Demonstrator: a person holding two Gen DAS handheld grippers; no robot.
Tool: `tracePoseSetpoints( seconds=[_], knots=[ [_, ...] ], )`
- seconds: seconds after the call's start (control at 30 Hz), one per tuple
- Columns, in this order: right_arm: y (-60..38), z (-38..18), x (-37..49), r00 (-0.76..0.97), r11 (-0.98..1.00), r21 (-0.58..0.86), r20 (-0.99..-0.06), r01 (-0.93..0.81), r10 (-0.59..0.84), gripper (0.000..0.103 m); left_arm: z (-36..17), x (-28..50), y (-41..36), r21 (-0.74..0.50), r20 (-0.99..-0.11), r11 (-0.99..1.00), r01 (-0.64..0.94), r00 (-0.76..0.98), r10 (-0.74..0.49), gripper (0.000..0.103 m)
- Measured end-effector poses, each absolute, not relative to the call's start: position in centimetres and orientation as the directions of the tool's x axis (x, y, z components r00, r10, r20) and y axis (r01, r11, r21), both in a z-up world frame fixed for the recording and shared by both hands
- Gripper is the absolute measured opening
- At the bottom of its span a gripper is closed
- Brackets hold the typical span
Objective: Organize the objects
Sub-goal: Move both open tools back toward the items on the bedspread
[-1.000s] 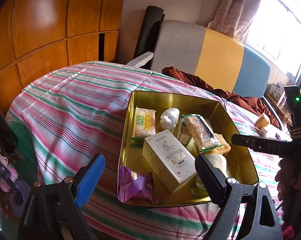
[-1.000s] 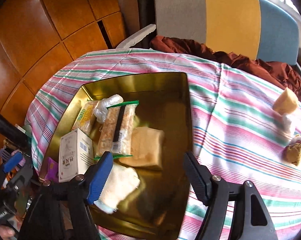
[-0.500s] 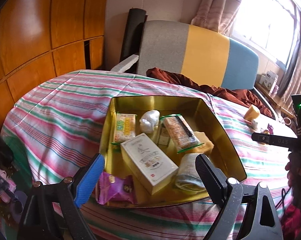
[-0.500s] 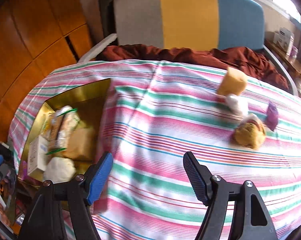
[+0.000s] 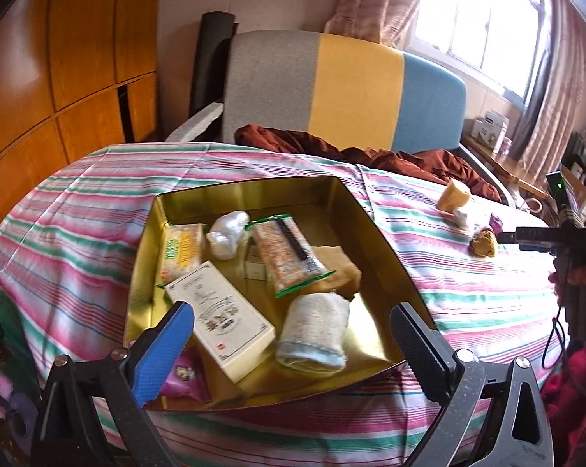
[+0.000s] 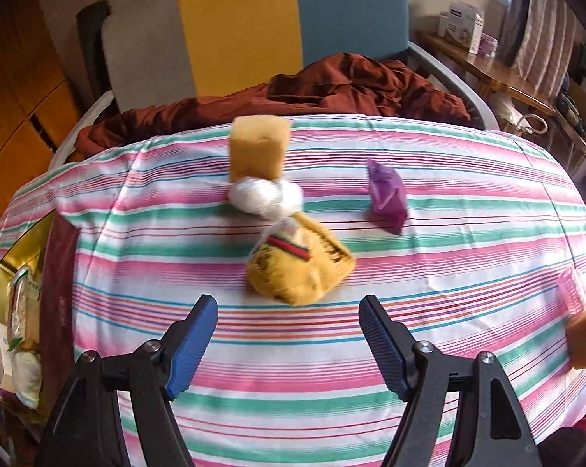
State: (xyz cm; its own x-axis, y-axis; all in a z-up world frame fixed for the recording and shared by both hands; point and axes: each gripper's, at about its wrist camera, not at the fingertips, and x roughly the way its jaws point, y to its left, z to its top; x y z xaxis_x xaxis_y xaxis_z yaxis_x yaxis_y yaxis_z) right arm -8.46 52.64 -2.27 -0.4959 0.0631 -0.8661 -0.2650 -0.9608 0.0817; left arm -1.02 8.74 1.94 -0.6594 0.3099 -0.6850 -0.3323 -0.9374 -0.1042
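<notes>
Gold tin tray (image 5: 374, 233) on striped tablecloth (image 5: 78, 233) holds white carton (image 5: 219, 311), green-edged snack bar (image 5: 289, 257), rolled cloth (image 5: 316, 334), purple packet (image 5: 183, 373). Right of tray: yellow pouch (image 6: 296, 268), sponge (image 6: 257, 148). Left gripper (image 5: 291, 344) and right gripper (image 6: 289, 340): jaws opening, empty.
</notes>
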Motion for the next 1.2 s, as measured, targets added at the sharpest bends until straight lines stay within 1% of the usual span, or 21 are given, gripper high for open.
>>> tracePoseSetpoints(
  seconds=[0.07, 0.17, 0.27, 0.3, 0.47, 0.57, 0.63, 0.83, 1.0, 1.2],
  knots=[
    [55.0, -2.8, -8.5, -0.497, -0.943, 0.094, -0.864, -0.319, 0.082, 0.076, 2.1, -1.1, 9.6, -0.098, -0.687, -0.933, -0.347, -0.654, 0.316, 0.103],
    [58.3, -4.3, -7.6, -0.513, -0.896, 0.176, -0.856, -0.409, 0.066, 0.078, 2.4, -1.4, 11.0, -0.086, -0.692, -0.924, -0.372, -0.645, 0.324, 0.103],
    [60.3, -6.0, -7.2, -0.447, -0.845, 0.189, -0.892, -0.5, 0.065, 0.079, 2.8, -1.9, 12.7, -0.067, -0.692, -0.914, -0.401, -0.641, 0.332, 0.103],
    [60.6, -5.8, -7.0, -0.46, -0.837, 0.207, -0.886, -0.507, 0.06, 0.079, 2.9, -2.0, 13.4, -0.064, -0.691, -0.908, -0.413, -0.638, 0.339, 0.103],
    [60.7, -5.6, -6.7, -0.461, -0.834, 0.23, -0.887, -0.502, 0.033, 0.079, 3.6, -2.8, 17.8, -0.046, -0.682, -0.874, -0.483, -0.624, 0.381, 0.103],
    [60.7, -5.6, -6.6, -0.446, -0.834, 0.218, -0.894, -0.506, 0.037, 0.079, 4.1, -3.1, 20.7, -0.004, -0.663, -0.851, -0.525, -0.636, 0.395, 0.103],
    [60.7, -5.7, -6.5, -0.439, -0.829, 0.228, -0.898, -0.511, 0.023, 0.079, 4.4, -3.6, 22.4, -0.001, -0.659, -0.833, -0.553, -0.626, 0.416, 0.103],
    [60.8, -5.6, -6.2, -0.446, -0.818, 0.27, -0.895, -0.507, -0.019, 0.079, 4.1, -5.9, 27.8, 0.004, -0.702, -0.782, -0.623, -0.559, 0.441, 0.103],
    [60.4, -5.4, -6.2, -0.45, -0.824, 0.283, -0.892, -0.49, -0.039, 0.079, 4.0, -8.7, 32.3, -0.027, -0.726, -0.764, -0.645, -0.512, 0.458, 0.103],
    [59.5, -5.2, -6.4, -0.442, -0.845, 0.286, -0.894, -0.452, -0.067, 0.079, 2.1, -13.5, 38.6, -0.033, -0.779, -0.756, -0.654, -0.458, 0.429, 0.103]
  ],
)
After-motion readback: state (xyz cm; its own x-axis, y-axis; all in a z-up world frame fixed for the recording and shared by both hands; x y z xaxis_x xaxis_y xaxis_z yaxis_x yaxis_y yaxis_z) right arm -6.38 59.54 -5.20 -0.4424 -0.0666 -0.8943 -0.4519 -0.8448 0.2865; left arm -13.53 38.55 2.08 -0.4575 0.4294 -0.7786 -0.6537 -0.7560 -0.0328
